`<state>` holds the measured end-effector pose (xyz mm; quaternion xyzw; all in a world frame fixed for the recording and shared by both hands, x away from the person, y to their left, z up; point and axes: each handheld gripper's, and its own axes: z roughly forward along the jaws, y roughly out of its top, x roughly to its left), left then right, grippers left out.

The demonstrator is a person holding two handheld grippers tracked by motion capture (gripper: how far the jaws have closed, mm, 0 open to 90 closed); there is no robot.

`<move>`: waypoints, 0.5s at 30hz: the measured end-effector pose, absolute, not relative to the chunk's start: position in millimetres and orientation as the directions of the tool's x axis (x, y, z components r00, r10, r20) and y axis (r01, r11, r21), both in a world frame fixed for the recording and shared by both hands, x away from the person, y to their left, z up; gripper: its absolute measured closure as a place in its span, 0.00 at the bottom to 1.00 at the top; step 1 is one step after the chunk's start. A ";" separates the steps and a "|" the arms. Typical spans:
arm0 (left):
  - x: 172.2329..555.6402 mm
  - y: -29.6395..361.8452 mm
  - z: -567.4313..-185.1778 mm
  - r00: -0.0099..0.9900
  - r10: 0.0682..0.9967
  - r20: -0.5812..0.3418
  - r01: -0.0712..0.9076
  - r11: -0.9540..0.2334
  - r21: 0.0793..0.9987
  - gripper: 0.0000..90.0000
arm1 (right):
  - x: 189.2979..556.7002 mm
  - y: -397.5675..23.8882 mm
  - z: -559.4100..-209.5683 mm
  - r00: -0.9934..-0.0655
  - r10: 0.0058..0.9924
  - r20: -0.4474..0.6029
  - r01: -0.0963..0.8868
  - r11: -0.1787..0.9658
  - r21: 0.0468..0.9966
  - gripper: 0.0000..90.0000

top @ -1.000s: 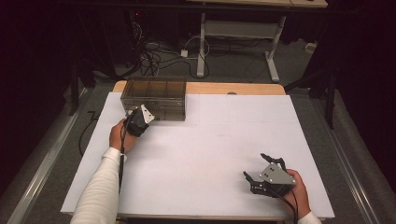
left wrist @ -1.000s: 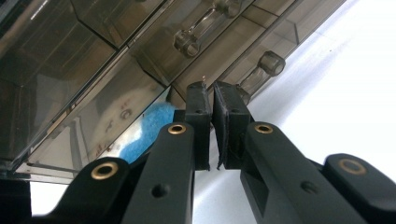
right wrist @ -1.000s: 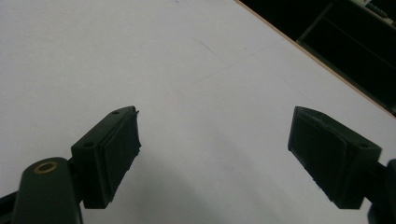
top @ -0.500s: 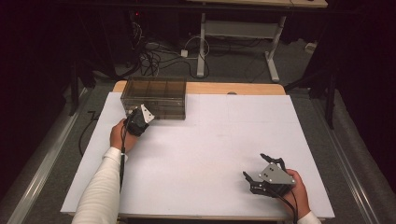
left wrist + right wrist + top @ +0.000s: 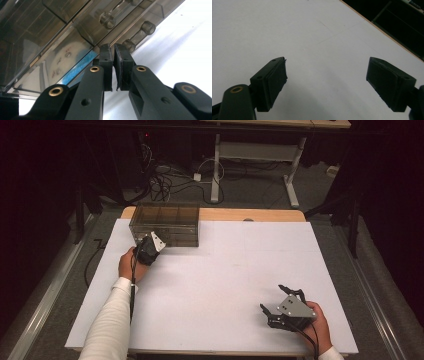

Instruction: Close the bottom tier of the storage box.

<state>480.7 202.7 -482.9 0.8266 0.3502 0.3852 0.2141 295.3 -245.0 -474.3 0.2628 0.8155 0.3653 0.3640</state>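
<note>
Closest to the person's side of the table, the right gripper [image 5: 278, 303] sits low over the white tabletop [image 5: 235, 280], near the front right corner, held in the right hand [image 5: 315, 325]. Its jaws are spread wide apart with nothing between them; in the right gripper view you just see the 2 black pads [image 5: 275, 82] hovering over bare white surface, and the wooden table edge [image 5: 384, 33] running off toward the dark room.

Further up on the left side, the left hand [image 5: 129, 265] comes in on a white sleeve [image 5: 107, 320] and holds the left gripper [image 5: 156, 240] right up against the front of the smoky clear drawer box [image 5: 165, 222]. From its own camera the left gripper [image 5: 113, 50] has its jaws pretty much pressed together, just a thin slit between the pads, and nothing pinched in there that I can see. The tips sit just below a round clear knob [image 5: 128, 45] on the drawer front, with 2 more knobs [image 5: 107, 21] close by. Can't tell if the tips actually touch the box or just hang right next to it.

The box itself stands at the far left of the table, on the back edge of the white surface. Behind it there's floor with a tangle of cables [image 5: 165, 180].
</note>
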 end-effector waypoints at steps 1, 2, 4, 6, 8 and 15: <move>480.8 202.8 -483.2 0.457 0.743 0.488 0.415 -0.664 0.622 0.92 | 295.3 -245.0 -474.3 -0.596 0.695 -0.402 0.163 0.595 0.787 0.19; 481.0 202.7 -483.3 0.456 0.742 0.491 0.415 -0.666 0.620 0.92 | 295.4 -245.1 -474.3 -0.597 0.694 -0.401 0.163 0.595 0.787 0.19; 482.1 203.0 -483.2 0.457 0.736 0.499 0.405 -0.672 0.620 0.92 | 295.5 -244.9 -474.4 -0.597 0.694 -0.402 0.163 0.595 0.787 0.19; 482.4 202.5 -483.5 0.455 0.735 0.503 0.404 -0.674 0.619 0.92 | 295.4 -244.7 -474.4 -0.598 0.694 -0.402 0.162 0.596 0.787 0.19; 482.7 202.3 -483.7 0.452 0.736 0.504 0.405 -0.672 0.620 0.92 | 295.5 -244.7 -474.5 -0.598 0.693 -0.402 0.163 0.596 0.786 0.19; 484.0 201.4 -484.8 0.449 0.735 0.509 0.404 -0.675 0.618 0.92 | 295.2 -244.9 -474.3 -0.598 0.694 -0.402 0.162 0.596 0.787 0.19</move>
